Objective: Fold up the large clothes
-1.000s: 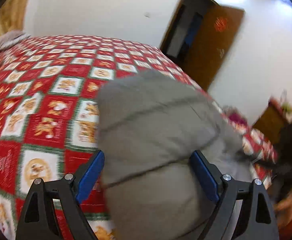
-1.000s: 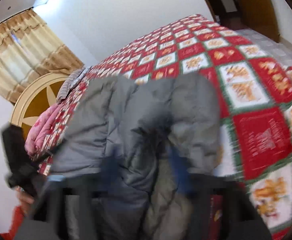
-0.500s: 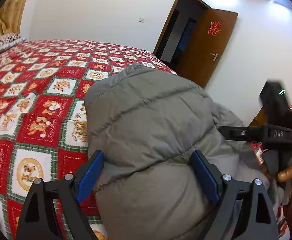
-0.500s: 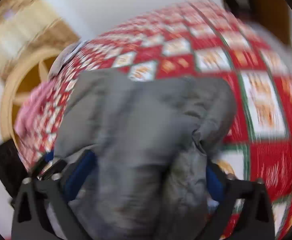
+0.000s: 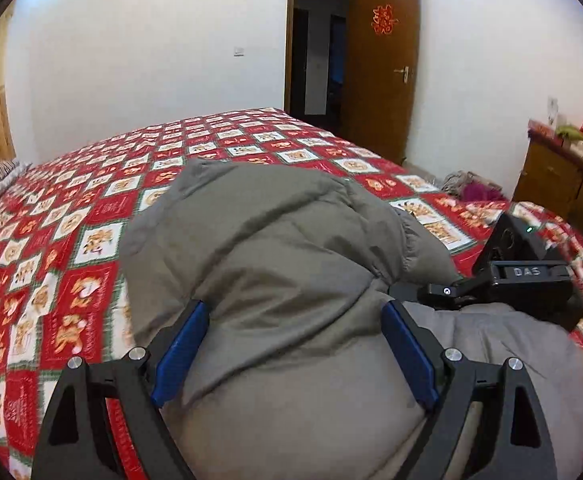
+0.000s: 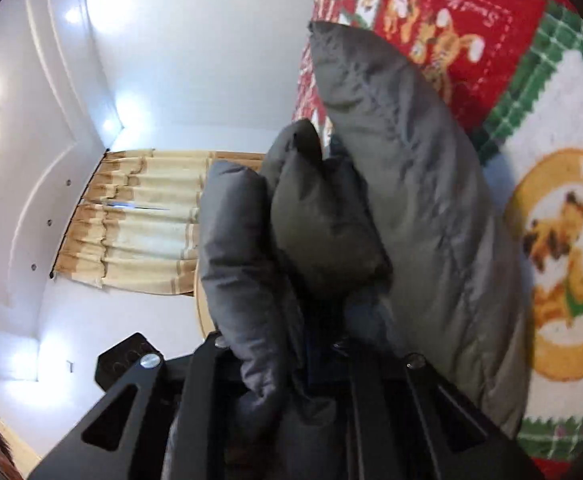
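The grey puffy jacket (image 5: 275, 264) lies bunched on the bed (image 5: 103, 200), which wears a red, white and green checked cover, and everything else is easiest placed from that jacket. The left gripper (image 5: 295, 350) sits at the jacket's near end with its 2 blue pads (image 5: 181, 350) spread wide, 1 on each side of a thick padded roll; the jaws stand apart and do not pinch the cloth. That looks like a bracing or pressing hold, meant to keep the bulk down while the other side is worked.

The right gripper (image 6: 323, 344) is at the jacket's far right side in the left view, and its own camera is rolled sideways, so the bed cover appears on the right of that view. Its jaws look drawn close together on a gathered fold of the jacket, though the padding hides the pads themselves. My guess is that it grips this edge in order to carry it over the braced part.

Readable writing: "DAS" in pale letters on the right gripper's black body. Beyond the jacket, the open brown door (image 5: 383, 64) carries a red paper double-happiness character (image 5: 385, 20). The bed cover has small lettering in its squares, too blurred to read.
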A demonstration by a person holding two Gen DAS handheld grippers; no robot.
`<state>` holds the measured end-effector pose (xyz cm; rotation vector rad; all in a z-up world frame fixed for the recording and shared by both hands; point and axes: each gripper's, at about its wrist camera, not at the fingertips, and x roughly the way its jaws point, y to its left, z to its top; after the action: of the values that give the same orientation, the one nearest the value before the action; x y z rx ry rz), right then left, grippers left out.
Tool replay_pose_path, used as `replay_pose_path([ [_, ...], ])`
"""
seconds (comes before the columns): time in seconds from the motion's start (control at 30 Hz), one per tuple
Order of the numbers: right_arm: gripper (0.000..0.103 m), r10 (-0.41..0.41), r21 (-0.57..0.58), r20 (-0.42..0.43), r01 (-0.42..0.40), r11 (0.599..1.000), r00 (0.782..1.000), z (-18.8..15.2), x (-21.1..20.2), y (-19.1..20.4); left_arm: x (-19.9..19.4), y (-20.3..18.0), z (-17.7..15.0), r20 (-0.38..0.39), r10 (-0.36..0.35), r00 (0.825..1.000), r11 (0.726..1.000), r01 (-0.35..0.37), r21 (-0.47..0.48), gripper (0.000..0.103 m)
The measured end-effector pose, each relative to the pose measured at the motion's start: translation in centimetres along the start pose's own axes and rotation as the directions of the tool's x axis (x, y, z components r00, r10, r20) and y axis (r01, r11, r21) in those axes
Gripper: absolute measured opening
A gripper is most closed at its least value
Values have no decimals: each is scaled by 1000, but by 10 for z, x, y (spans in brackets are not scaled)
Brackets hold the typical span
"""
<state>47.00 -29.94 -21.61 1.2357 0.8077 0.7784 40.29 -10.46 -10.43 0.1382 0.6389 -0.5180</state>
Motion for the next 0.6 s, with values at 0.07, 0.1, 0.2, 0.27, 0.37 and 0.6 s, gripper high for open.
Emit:
replay_pose_path([
  [0.07, 12, -26, -22, 7, 27, 999, 1000, 1, -6, 0, 16, -3, -1, -34, -25, 999, 1000, 25, -11, 91],
  [0.1, 11, -35, -36, 14, 35, 999, 999, -1, -11, 1, 24, -1, -3, -51, -50, 997, 999, 49, -20, 92],
  [0.2, 10, -80, -102, 21, 82, 991, 997, -3, -18, 7, 34, 7, -12, -65, -92, 994, 994, 88, -58, 94],
  [0.27, 10, -92, -107, 17, 93, 990, 996, -6, -17, 6, 38, 10, -17, -69, -107, 992, 992, 102, -72, 95],
  [0.37, 10, -151, -128, -2, 150, 980, 989, -3, -9, 12, 44, 9, -18, -110, -110, 988, 993, 103, -65, 96],
  [0.6, 64, -532, -408, 2, 487, 772, 846, -9, -7, 79, 9, 4, -23, -66, -66, 996, 997, 63, -34, 97],
])
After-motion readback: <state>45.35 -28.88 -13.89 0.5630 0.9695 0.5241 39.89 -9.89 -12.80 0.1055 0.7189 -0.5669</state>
